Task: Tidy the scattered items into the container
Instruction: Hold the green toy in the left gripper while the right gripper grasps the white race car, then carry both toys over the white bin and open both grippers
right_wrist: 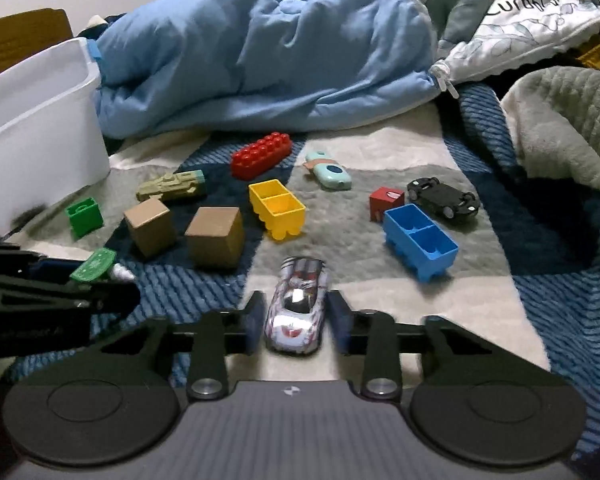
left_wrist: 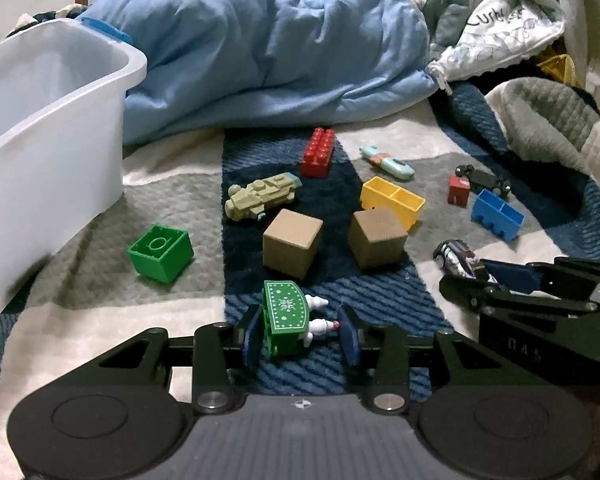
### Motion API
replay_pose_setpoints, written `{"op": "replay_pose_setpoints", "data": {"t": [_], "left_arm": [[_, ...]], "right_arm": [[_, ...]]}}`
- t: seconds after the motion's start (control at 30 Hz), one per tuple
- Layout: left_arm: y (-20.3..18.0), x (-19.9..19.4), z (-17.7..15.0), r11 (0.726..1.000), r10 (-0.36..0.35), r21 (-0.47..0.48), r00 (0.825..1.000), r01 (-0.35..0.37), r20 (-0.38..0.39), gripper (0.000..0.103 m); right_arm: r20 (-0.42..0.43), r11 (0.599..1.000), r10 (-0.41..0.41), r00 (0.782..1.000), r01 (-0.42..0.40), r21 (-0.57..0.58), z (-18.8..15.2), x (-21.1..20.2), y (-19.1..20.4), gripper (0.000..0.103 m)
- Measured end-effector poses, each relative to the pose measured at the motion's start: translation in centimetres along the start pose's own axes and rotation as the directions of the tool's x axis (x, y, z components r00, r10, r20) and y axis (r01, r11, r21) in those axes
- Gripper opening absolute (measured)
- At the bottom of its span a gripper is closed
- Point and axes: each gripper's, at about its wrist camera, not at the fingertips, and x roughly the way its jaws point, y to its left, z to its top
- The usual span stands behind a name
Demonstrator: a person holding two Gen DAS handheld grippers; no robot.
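My left fingers (left_wrist: 300, 334) stand apart around a green toy with a snowflake print (left_wrist: 286, 314) at the bottom centre of the left view. The left pad is touching its side. The right pad stands off, with small white figures between; I cannot tell whether they are part of the toy. My right fingers (right_wrist: 296, 322) are parted too, one on each side of a silver and red toy car (right_wrist: 298, 306) lying nose-up in the frame on the blanket (right_wrist: 440, 312). There is a thin gap on either side, so neither toy is clamped yet.

The white plastic bin (left_wrist: 56, 128) fills the upper left of the left view, with its near wall close to the green hollow block (left_wrist: 161, 252). The strip of blanket between that block and the bin wall is bare. In the right view the bin (right_wrist: 40, 128) sits at the left edge.

Beyond my fingers lie two wooden cubes (left_wrist: 292, 248), a yellow block (left_wrist: 392, 200), a red studded brick (left_wrist: 318, 152), a tan toy vehicle (left_wrist: 260, 196), a blue block (right_wrist: 420, 240), a small red cube (right_wrist: 384, 202), an upturned black car (right_wrist: 444, 200) and a pale blue toy (right_wrist: 328, 170). A blue duvet (left_wrist: 260, 40) heaps across the top and closes off the far side.

Both grippers lie low and nearly level over the bed, side by side. Each shows at the other's lower frame edge.
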Motion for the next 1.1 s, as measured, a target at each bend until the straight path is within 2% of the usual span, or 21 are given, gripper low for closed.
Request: {"op": "replay_pose_setpoints", "data": {"t": [0.27,0.57,0.63,0.83,0.97,1.1], "left_arm": [[0.3,-3.4,0.2,0.999,0.037,0.0,0.997,-0.037,0.062,0.044],[3.0,-9.3,1.4,0.992,0.106,-0.081,0.983,-0.095,0.151,0.044],[4.5,-10.5,1.7,0.989,0.12,-0.107,0.977,-0.102,0.176,0.044],[9.6,-13.2,3.1,0.961,0.238,-0.196,0.949,-0.197,0.209,0.044],[12.7,-14.0,3.8,0.936,0.312,-0.232,0.926,-0.263,0.21,0.044],[15.1,-14.1,4.0,0.916,0.358,-0.265,0.912,-0.302,0.198,0.044]], "right_arm": [[0.033,0.998,0.032,0.999,-0.03,-0.049,0.4,-2.7,1.4,0.034],[0.116,0.987,0.098,0.988,-0.082,-0.136,3.6,-5.5,5.6,0.034],[0.13,0.983,0.122,0.984,-0.102,-0.153,4.5,-5.8,6.9,0.034],[0.154,0.964,0.208,0.966,-0.175,-0.203,7.0,-6.0,10.9,0.034],[0.171,0.947,0.269,0.948,-0.227,-0.228,8.7,-5.6,14.1,0.034],[0.187,0.926,0.322,0.928,-0.267,-0.268,10.3,-4.8,17.5,0.034]]}}
